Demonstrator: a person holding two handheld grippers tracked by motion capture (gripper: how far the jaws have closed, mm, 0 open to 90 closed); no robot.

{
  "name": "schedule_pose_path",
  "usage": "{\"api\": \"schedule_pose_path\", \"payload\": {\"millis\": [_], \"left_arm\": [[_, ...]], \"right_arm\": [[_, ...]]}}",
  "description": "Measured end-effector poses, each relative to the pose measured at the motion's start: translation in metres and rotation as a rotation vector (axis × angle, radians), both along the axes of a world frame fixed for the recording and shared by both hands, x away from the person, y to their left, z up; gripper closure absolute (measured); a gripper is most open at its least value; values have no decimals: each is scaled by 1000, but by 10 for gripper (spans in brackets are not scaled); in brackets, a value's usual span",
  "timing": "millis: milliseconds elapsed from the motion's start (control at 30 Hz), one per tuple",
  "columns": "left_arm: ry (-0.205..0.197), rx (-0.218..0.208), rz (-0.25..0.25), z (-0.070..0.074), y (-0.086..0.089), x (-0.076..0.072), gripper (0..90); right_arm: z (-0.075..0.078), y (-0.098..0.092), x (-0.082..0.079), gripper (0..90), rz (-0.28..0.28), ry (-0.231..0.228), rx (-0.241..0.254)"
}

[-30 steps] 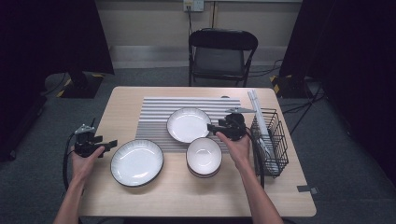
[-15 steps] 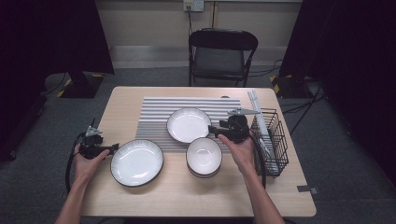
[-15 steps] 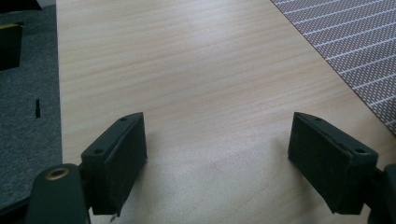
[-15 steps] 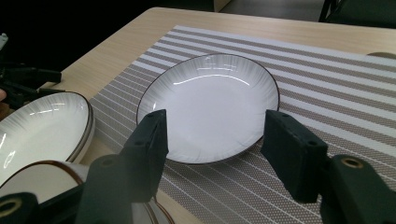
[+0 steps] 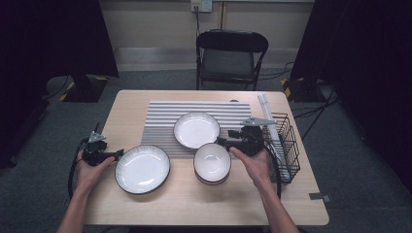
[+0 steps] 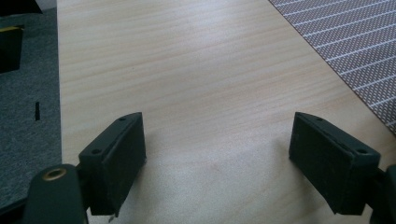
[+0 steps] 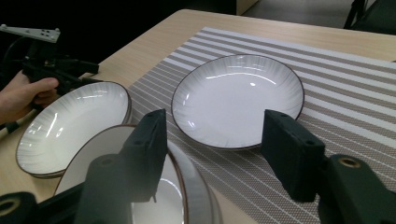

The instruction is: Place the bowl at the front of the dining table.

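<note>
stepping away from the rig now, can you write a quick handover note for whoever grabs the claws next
Left claw: open, empty, at the table's left edge beside the large plate.
Right claw: open, nothing between its jaws, just above the bowl, pointing at the plate on the striped mat.
Things: large plate on bare wood at front left; one plate on the striped mat; bowl at the mat's front edge; wire rack on the right, holding no dishes.
Done: no dish gripped or racked.
Left: probably moving the dishes to the rack, likely starting with the plate on the mat.
</note>
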State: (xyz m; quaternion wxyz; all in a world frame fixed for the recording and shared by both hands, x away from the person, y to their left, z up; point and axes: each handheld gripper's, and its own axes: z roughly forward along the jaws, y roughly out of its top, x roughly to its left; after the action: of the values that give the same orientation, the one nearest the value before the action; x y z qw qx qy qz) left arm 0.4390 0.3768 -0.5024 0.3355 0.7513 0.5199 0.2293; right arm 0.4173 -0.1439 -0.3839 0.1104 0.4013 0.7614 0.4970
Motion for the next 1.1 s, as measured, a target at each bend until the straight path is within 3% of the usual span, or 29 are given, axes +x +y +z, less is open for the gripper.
{"api": "schedule_pose_path", "payload": {"millis": [100, 300, 467, 533, 700, 1100], "left_arm": [[0, 0, 0, 0, 0, 0, 182], [1, 0, -1, 0, 0, 0, 182], [0, -1, -1, 0, 0, 0, 182], [0, 0, -1, 0, 0, 0, 182], [0, 0, -2, 0, 0, 0, 182], [0, 0, -1, 0, 0, 0, 182]], "right_arm": [[-4, 2, -2, 451, 18, 5, -30], [-7, 4, -4, 488, 39, 12, -36], [-13, 6, -4, 509, 53, 14, -10], [-12, 7, -6, 514, 58, -2, -32], [-17, 9, -6, 549, 88, 25, -39], [-26, 15, -7, 682, 104, 33, -86]]}}
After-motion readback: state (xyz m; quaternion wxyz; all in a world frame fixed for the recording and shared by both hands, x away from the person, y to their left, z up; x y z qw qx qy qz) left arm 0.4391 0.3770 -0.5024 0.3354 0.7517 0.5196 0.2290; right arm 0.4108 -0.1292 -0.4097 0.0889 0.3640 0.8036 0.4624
